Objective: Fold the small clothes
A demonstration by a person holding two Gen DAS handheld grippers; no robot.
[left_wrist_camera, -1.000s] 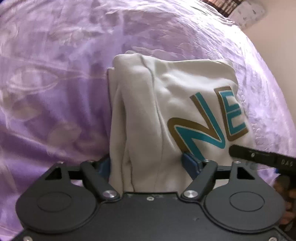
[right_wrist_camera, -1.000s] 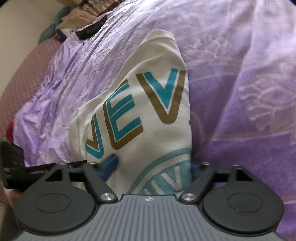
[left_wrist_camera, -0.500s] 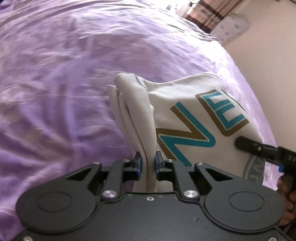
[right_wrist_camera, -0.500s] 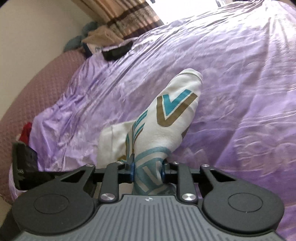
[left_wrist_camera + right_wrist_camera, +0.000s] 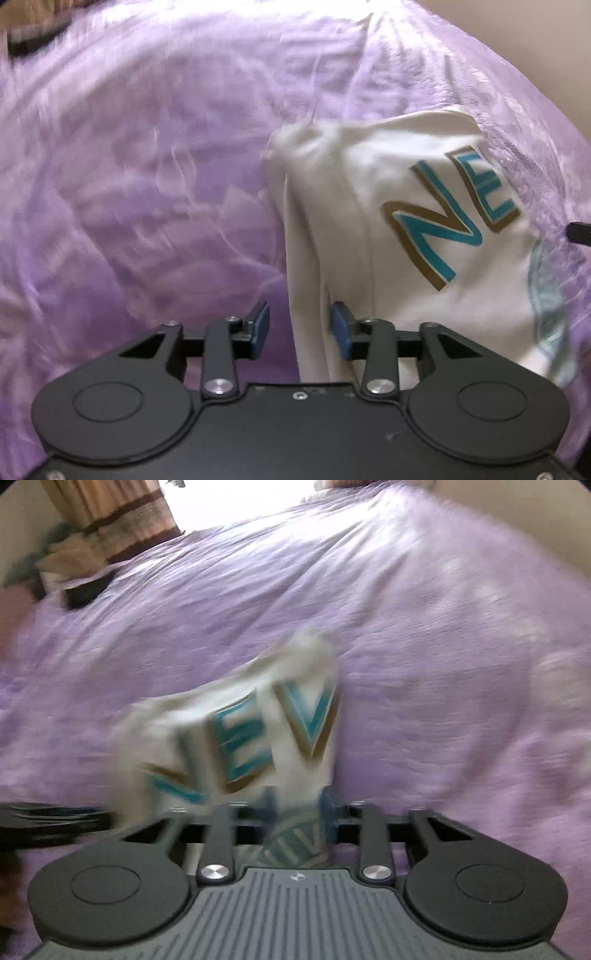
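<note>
Your left gripper [image 5: 300,330] stands over the near left edge of the white shirt [image 5: 369,206]. Its jaws are opening. The blue pads [image 5: 261,328] stand apart, with a gap between the left pad and the cloth; the right pad lies just beside the shirt's folded edge, so the cloth is between the pads but not pinched. Judge this as a release: that side of the shirt is being left on the purple bedspread [image 5: 147,184].

Your right gripper [image 5: 297,812] holds the opposite edge. The view is blurred, but the pads sit close on either side of the printed cloth, and the shirt rises from them in a taut fold with the teal and gold letters facing the camera. Read this as a firm grip on the shirt.

The shirt lies bunched on the bedspread toward the near side, between the two grippers, partly lifted at the right-hand edge. Holding both edges keeps the fold line straight; with one side freed, that edge can slump. Check that the layers lie even before you make the next fold.

A dark object [image 5: 86,590] rests well apart at the far edge.
</note>
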